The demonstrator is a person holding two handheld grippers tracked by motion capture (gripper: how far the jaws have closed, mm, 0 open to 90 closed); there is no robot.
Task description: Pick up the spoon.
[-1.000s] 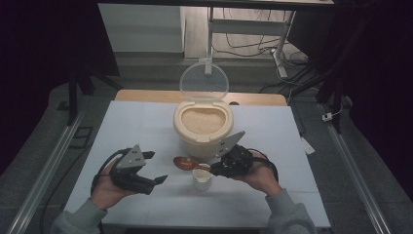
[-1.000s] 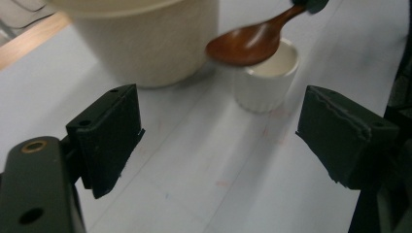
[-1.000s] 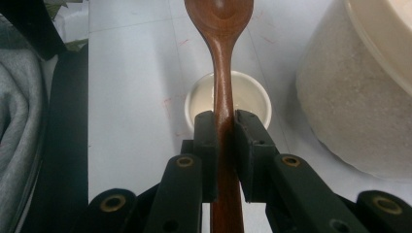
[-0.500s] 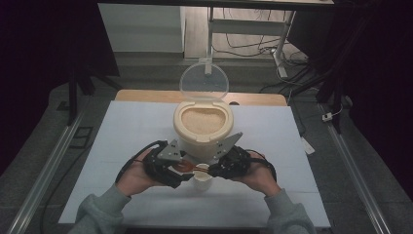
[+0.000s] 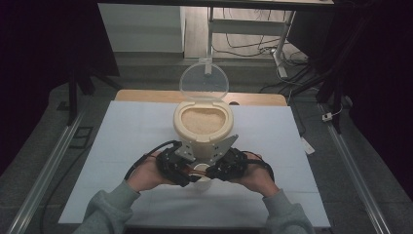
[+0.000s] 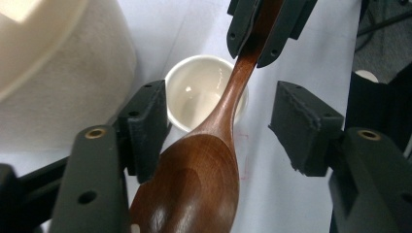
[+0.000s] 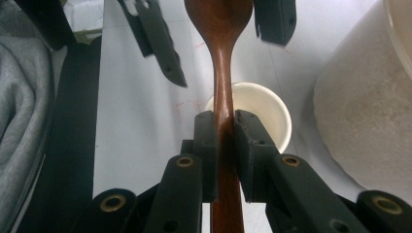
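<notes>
Inside: rice container full (cup empty)

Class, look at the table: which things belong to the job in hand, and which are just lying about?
In use:
wooden spoon
small white cup
right gripper
left gripper

Lying about:
rice container with its open lid
floor cables

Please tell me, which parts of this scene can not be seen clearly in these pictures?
- Wooden spoon: its bowl tip is cut off by the bottom edge of the left gripper view; its handle end runs off the bottom of the right gripper view.
- Small white cup: in the high view, both hand-held grippers cover most of it.
- Contact between the left hand-held gripper pads and the spoon: cannot be told.
- Container contents: too small to identify.
</notes>
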